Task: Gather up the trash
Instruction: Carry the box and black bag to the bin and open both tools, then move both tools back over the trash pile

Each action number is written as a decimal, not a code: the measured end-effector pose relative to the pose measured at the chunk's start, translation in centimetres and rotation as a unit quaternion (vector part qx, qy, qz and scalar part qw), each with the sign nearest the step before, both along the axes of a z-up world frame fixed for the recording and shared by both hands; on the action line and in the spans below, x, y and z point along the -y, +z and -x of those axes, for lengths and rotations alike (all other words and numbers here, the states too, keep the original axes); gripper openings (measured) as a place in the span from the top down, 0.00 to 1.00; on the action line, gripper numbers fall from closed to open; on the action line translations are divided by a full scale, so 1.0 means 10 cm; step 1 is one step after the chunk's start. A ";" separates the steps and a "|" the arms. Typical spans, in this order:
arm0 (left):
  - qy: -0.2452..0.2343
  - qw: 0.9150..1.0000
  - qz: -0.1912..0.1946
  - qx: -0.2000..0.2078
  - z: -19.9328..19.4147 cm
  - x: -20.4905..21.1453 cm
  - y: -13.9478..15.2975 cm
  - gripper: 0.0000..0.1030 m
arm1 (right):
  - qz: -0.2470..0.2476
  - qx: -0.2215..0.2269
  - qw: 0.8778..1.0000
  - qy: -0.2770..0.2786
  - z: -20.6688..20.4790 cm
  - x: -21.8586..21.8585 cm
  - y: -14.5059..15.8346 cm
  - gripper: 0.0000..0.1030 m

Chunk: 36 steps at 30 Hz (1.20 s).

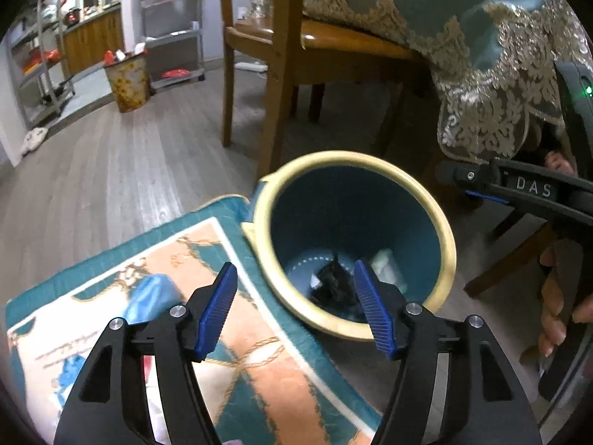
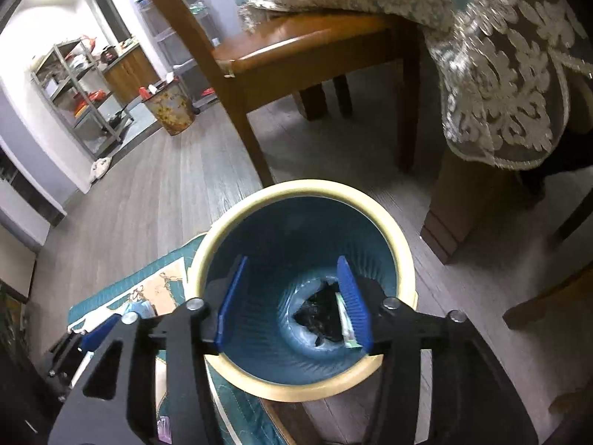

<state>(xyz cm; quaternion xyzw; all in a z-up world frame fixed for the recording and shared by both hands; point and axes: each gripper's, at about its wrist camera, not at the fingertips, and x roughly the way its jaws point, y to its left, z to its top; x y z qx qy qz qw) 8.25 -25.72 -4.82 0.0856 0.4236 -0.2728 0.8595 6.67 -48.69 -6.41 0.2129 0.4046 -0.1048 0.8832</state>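
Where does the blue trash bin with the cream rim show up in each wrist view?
Left wrist: the blue trash bin sits right of centre, partly behind the left tool's right finger.
Right wrist: the same bin fills the lower centre, framed by the right tool's fingers.
Shared landmark: the wooden chair behind it.

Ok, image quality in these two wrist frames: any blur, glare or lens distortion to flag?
Left wrist: strong fisheye bending at the edges, bin rim smeared by motion blur, left gripper sharp. Right wrist: same bending, lace tablecloth blurred, blown-out glare on the far wall, right gripper sharp.
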 end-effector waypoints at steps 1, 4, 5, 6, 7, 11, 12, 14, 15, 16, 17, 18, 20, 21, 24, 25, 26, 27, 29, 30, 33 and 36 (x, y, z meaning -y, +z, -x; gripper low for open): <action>0.004 1.000 -0.001 0.003 0.01 -0.04 0.03 0.35 | 0.003 0.003 1.000 0.002 0.00 -0.02 0.03 0.43; 0.014 1.000 0.002 0.007 0.02 -0.20 0.14 0.35 | 0.008 0.014 1.000 0.006 0.02 -0.06 0.11 0.40; 0.018 1.000 0.005 0.012 0.04 -0.27 0.21 0.35 | 0.009 0.017 1.000 0.007 0.03 -0.08 0.14 0.39; 0.022 1.000 0.005 0.018 0.06 -0.33 0.28 0.35 | 0.010 0.019 1.000 0.007 0.03 -0.09 0.16 0.36; 0.025 0.999 0.004 0.023 0.08 -0.38 0.33 0.33 | 0.011 0.022 1.000 0.009 0.05 -0.13 0.20 0.33; 0.044 0.997 0.004 0.057 0.24 -0.74 0.63 0.25 | 0.011 0.034 0.999 0.020 0.08 -0.28 0.35 0.29; 0.049 0.997 0.006 0.062 0.27 -0.83 0.68 0.24 | 0.012 0.036 0.999 0.025 0.09 -0.33 0.38 0.26; 0.067 0.995 0.001 0.076 0.37 -1.07 0.79 0.24 | 0.019 0.042 0.998 0.036 0.10 -0.45 0.45 0.22; 0.075 0.994 -0.001 0.078 0.39 -1.16 0.82 0.24 | 0.025 0.043 0.998 0.042 0.10 -0.53 0.47 0.21; 0.085 0.993 -0.002 0.080 0.42 -1.27 0.86 0.24 | 0.027 0.044 0.998 0.048 0.09 -0.61 0.49 0.20; 0.103 0.991 0.004 0.079 0.47 -1.44 0.90 0.23 | 0.028 0.044 0.997 0.052 0.09 -0.67 0.50 0.19; 0.116 0.990 0.010 0.077 0.50 -1.57 0.93 0.23 | 0.029 0.044 0.997 0.059 0.09 -0.77 0.52 0.17; 0.137 0.988 0.019 0.073 0.58 -1.82 0.98 0.23 | 0.031 0.040 0.996 0.077 0.09 -0.95 0.52 0.17; 0.145 0.987 0.018 0.073 0.62 -1.93 0.99 0.23 | 0.032 0.039 0.995 0.088 0.09 -1.05 0.51 0.17; 0.175 0.982 0.003 0.073 0.71 -2.26 0.99 0.23 | 0.044 0.033 0.991 0.121 0.09 -1.38 0.50 0.17; 0.185 0.980 0.001 0.071 0.73 -2.38 0.98 0.23 | 0.048 0.032 0.990 0.129 0.08 -1.46 0.49 0.17; 0.199 0.978 -0.001 0.067 0.75 -2.50 0.96 0.23 | 0.052 0.030 0.989 0.138 0.07 -1.56 0.49 0.17; 0.211 0.975 -0.002 0.064 0.77 -2.61 0.94 0.23 | 0.055 0.028 0.987 0.146 0.06 -1.65 0.48 0.17; 0.232 0.971 -0.009 0.063 0.80 -2.83 0.90 0.23 | 0.058 0.021 0.985 0.162 0.05 -1.84 0.45 0.16; 0.242 0.968 -0.012 0.062 0.81 -2.93 0.88 0.23 | 0.058 0.016 0.984 0.169 0.04 -1.95 0.43 0.16; 0.264 0.963 -0.011 0.047 0.84 -3.16 0.74 0.23 | 0.056 -0.001 0.981 0.186 0.03 -2.19 0.34 0.16; 0.273 0.961 -0.025 0.029 0.84 -3.32 0.58 0.23 | 0.059 -0.010 0.977 0.203 0.03 -2.42 0.28 0.16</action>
